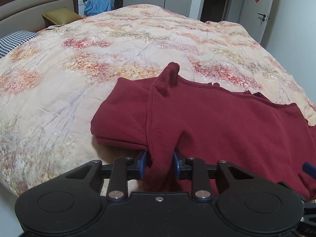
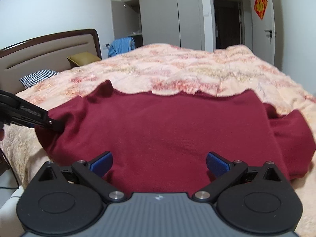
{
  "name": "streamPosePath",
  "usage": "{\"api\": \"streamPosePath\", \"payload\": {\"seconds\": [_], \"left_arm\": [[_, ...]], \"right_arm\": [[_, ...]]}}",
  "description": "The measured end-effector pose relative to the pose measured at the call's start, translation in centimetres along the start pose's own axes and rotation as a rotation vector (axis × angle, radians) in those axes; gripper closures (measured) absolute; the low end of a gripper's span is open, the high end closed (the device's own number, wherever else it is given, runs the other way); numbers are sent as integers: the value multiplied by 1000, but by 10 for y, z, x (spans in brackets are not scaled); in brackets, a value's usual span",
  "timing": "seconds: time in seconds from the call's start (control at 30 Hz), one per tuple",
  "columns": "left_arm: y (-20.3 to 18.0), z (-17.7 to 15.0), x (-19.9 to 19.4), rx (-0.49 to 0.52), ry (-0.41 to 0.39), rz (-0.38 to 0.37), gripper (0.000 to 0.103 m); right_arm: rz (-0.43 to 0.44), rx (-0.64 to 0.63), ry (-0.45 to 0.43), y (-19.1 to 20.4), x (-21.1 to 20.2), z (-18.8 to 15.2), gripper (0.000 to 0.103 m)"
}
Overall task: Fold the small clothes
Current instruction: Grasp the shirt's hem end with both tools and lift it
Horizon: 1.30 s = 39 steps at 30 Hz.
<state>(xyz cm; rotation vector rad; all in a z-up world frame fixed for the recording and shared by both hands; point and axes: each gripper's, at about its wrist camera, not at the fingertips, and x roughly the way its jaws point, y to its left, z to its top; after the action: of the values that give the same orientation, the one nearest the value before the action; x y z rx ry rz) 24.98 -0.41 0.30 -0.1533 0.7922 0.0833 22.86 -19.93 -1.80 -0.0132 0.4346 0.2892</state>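
Lying on the quilt (image 1: 138,45), red garment (image 1: 217,122), left gripper (image 1: 160,164) pinching a bunched fold at its near edge, right gripper (image 2: 159,164) spread wide, cloth between its 2 fingers.

Dim indoor light (right view blurred)

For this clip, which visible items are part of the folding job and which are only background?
In the job:
dark red garment
left gripper, pinching a fold of it
right gripper, open over it
floral quilt, the work surface

Just lying about:
checked pillow
olive cushion
blue cloth
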Motion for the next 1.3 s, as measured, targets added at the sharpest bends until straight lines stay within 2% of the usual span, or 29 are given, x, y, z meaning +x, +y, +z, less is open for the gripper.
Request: {"api": "streamPosePath", "payload": {"seconds": [0.2, 0.33, 0.47, 0.57, 0.67, 0.77, 0.83, 0.9, 0.97, 1.0, 1.1, 1.23, 1.3], "left_arm": [[-17, 6, -7, 64, -51, 16, 90], [-35, 14, -12, 133, -82, 15, 92], [-63, 27, -23, 192, -134, -30, 92], [-98, 35, -35, 253, -196, -107, 92], [-147, 30, -44, 347, -234, -220, 93], [-192, 12, -47, 443, -211, -362, 92], [-217, -5, -44, 521, -161, -457, 90], [-233, -20, -41, 562, -98, -551, 82], [-241, -32, -40, 560, -49, -607, 77], [-242, -36, -41, 553, -42, -613, 67], [-232, -36, -42, 512, -51, -602, 45], [-208, -16, -41, 404, -45, -596, 29], [-190, -4, -43, 327, -50, -590, 18]], "right_arm": [[-33, -38, -56, -8, -31, -1, 0], [-56, -26, -75, -20, -49, -5, 0], [-88, -13, -90, -34, -59, -8, 0], [-110, 13, -95, -47, -69, -12, 0], [-156, 34, -90, -59, -81, -20, 0], [-221, 59, -71, -73, -94, -29, 0], [-265, 80, -52, -83, -102, -37, 0], [-305, 104, -31, -93, -109, -44, 0], [-335, 126, -11, -102, -114, -51, 0], [-346, 135, -3, -105, -116, -53, 0], [-359, 150, 7, -110, -120, -59, 0], [-348, 154, 2, -110, -116, -58, 0], [-335, 152, 0, -108, -111, -56, 0]]}}
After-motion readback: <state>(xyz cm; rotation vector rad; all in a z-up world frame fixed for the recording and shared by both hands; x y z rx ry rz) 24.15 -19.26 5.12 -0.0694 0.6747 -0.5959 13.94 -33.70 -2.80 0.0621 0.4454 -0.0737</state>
